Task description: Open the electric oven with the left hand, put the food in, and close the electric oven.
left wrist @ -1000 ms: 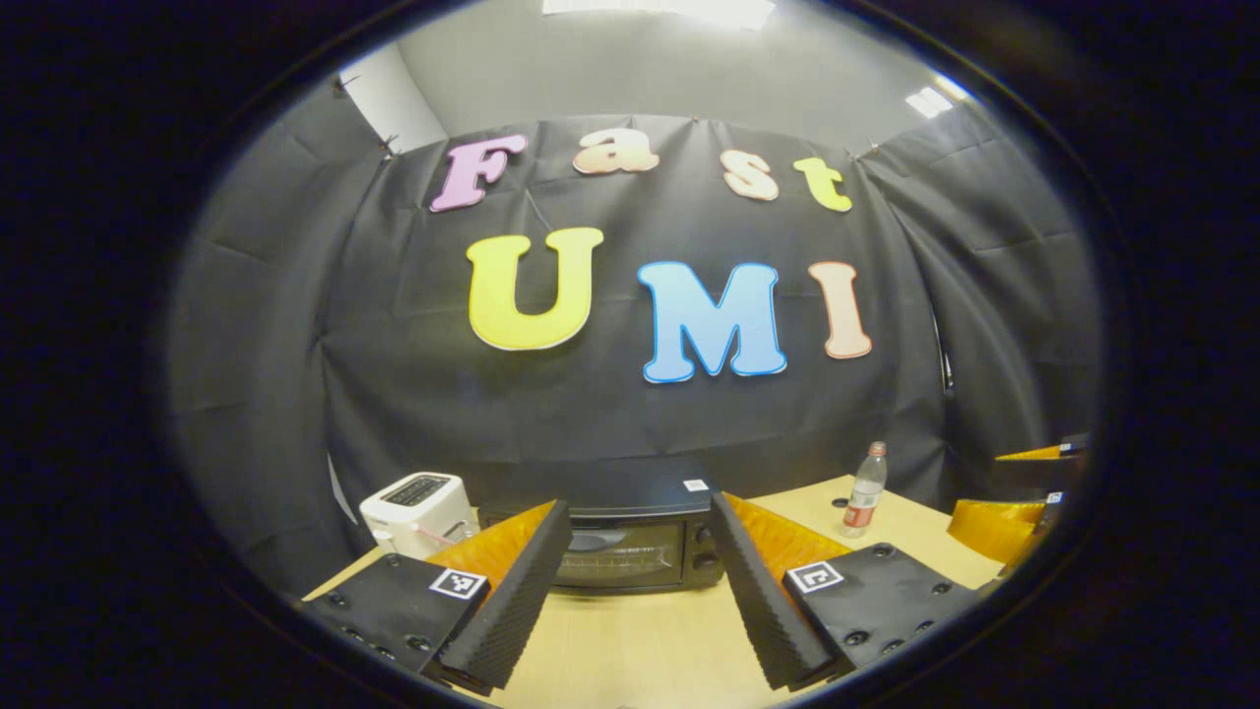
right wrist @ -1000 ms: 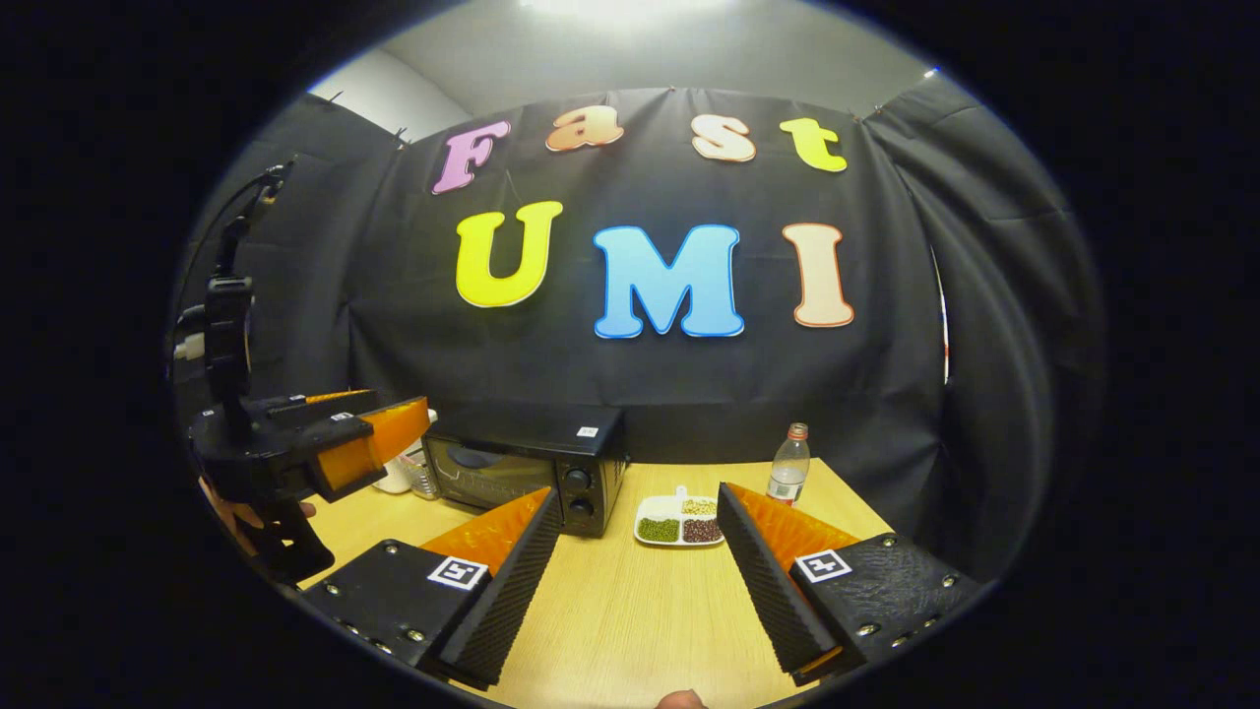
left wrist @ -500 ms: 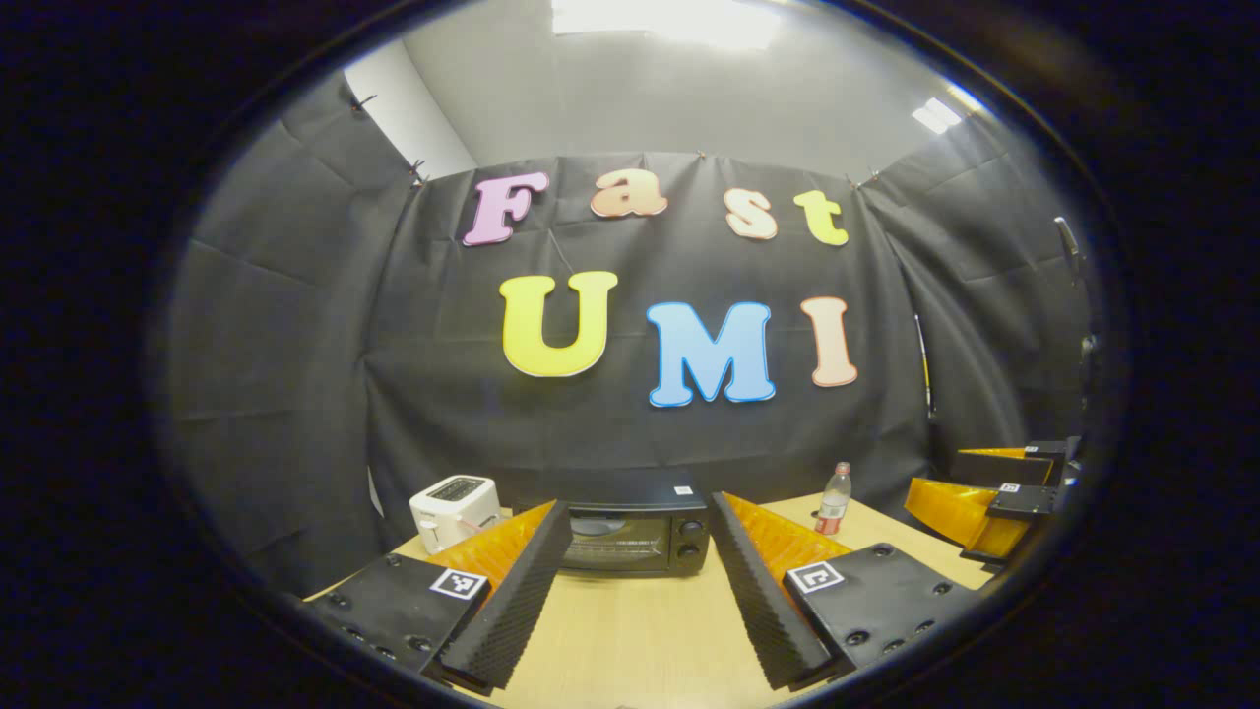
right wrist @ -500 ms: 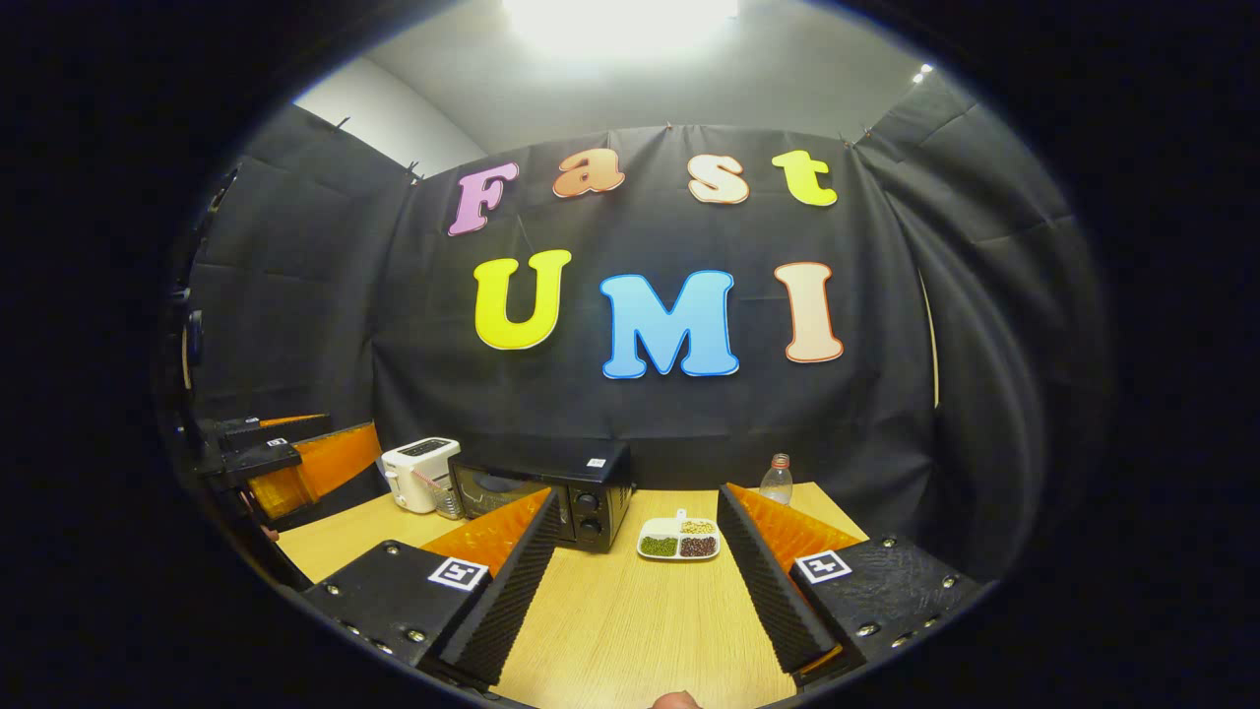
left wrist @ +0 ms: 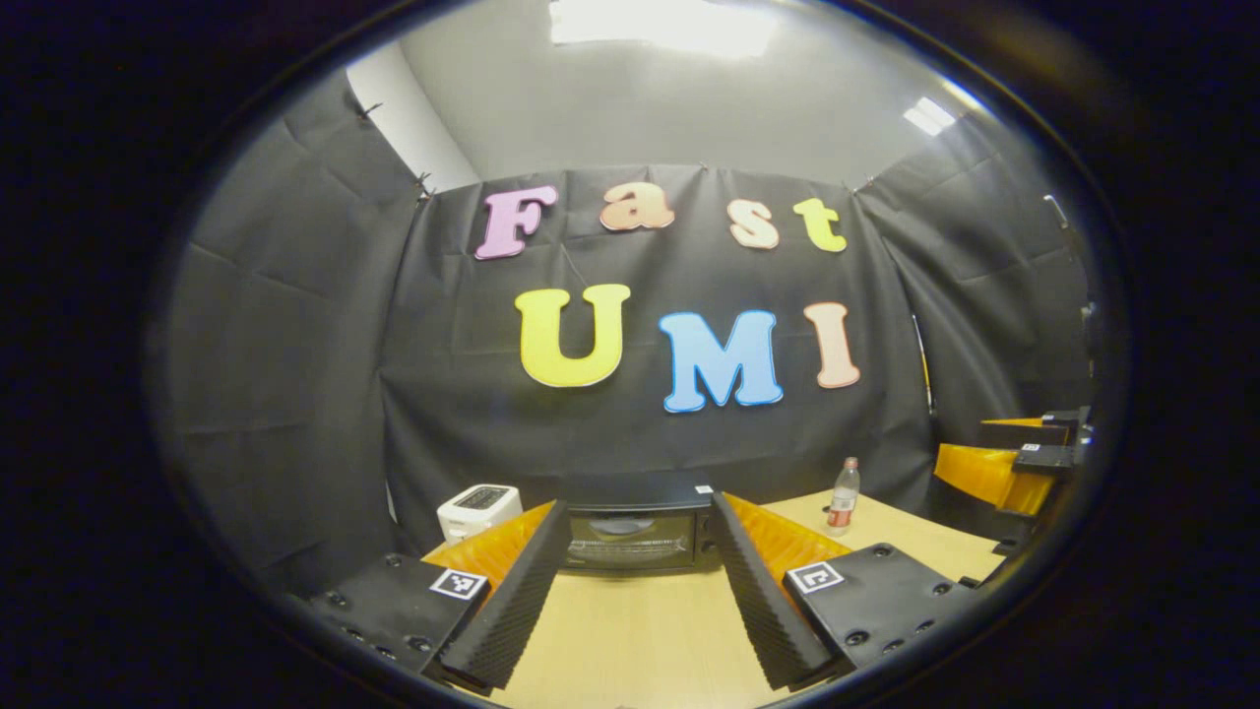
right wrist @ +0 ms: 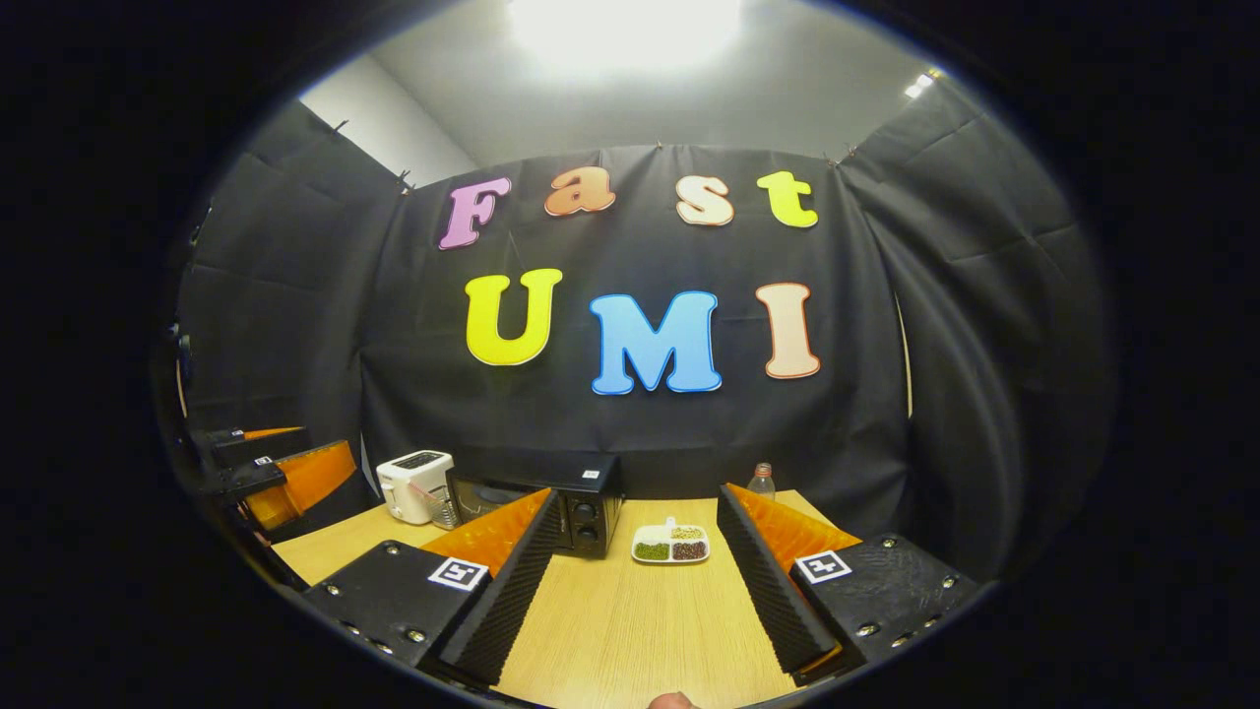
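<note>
A black electric oven (left wrist: 630,527) with its glass door shut stands at the far end of the wooden table, straight ahead of my left gripper (left wrist: 635,596), which is open and empty. In the right gripper view the oven (right wrist: 581,507) sits left of centre, and a white divided food plate (right wrist: 671,543) with green, yellow and dark fillings lies on the table just right of it. My right gripper (right wrist: 630,581) is open and empty, well short of the plate. The other gripper (right wrist: 285,473) hangs at the left edge of that view.
A white toaster (left wrist: 477,509) stands left of the oven. A clear plastic bottle (left wrist: 842,495) with a red label stands at the back right of the table (right wrist: 630,630). The right gripper (left wrist: 1004,463) shows at the left gripper view's right edge.
Both grippers have drawn back from the table's far end and tilted up; oven, plate and bottle look smaller and lower. Both stayed open.
</note>
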Tool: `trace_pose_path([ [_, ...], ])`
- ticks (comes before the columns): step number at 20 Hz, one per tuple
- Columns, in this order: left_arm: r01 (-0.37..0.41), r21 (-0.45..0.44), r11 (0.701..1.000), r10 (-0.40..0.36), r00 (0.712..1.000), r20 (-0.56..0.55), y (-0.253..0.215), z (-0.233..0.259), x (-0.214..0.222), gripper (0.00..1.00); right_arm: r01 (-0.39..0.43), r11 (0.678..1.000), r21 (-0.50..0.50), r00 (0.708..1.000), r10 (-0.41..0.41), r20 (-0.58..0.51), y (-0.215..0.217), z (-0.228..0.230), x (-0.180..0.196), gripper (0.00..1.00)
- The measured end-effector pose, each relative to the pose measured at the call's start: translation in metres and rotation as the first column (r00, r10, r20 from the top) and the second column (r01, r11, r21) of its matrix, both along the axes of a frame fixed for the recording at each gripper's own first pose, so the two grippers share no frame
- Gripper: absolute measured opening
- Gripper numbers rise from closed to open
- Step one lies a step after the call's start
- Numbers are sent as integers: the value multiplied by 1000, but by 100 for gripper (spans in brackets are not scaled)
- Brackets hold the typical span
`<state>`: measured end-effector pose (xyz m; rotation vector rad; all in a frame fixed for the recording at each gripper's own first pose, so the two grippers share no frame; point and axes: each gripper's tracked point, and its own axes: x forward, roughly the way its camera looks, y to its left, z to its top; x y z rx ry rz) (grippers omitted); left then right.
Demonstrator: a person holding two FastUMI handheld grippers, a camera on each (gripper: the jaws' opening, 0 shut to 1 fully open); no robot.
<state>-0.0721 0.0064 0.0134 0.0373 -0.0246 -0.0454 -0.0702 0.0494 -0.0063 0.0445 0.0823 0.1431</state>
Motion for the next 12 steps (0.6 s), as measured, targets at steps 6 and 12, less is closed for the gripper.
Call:
trace_pose_path([
  [6,17,-7,1000,-17,1000,2,7,1,-9,100,6,1000,-13,1000,-6,12,9,2,-8,98],
  [12,11,-23,1000,-11,1000,0,10,-1,-13,100,7,1000,-23,1000,-7,7,11,-2,-11,98],
])
